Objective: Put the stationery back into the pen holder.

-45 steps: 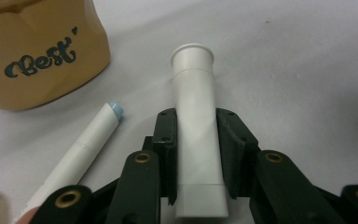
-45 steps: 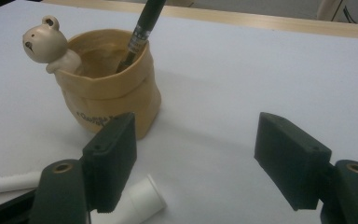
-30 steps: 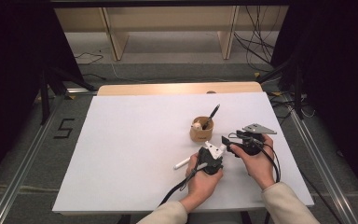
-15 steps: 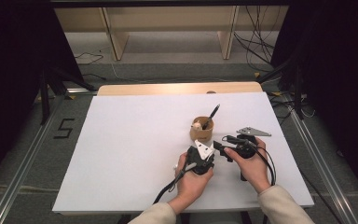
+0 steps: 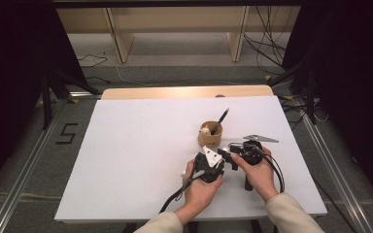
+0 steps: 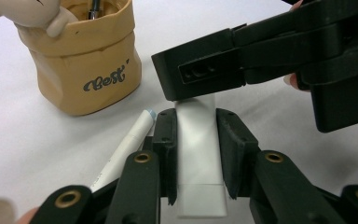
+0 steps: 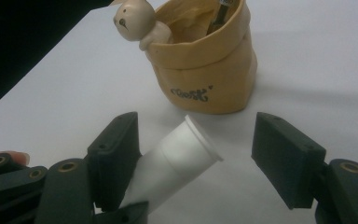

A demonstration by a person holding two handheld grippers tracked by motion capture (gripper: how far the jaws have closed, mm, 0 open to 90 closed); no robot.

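Left gripper (image 6: 196,154): jaws clamped on white tube (image 6: 199,158), held just above white table (image 5: 126,145). Tube long axis along the jaws, pointing away from the hand toward right gripper (image 7: 196,163); open round end (image 7: 204,138) forward. White pen (image 6: 128,147) lying beside the left jaw, tip toward tan cup (image 6: 86,60). Cup: upright, just beyond both grippers, holding a dark pen (image 5: 220,120) leaning right; small figurine (image 7: 133,21) on the rim. Right gripper: jaws spread wide, either side of the tube's end.
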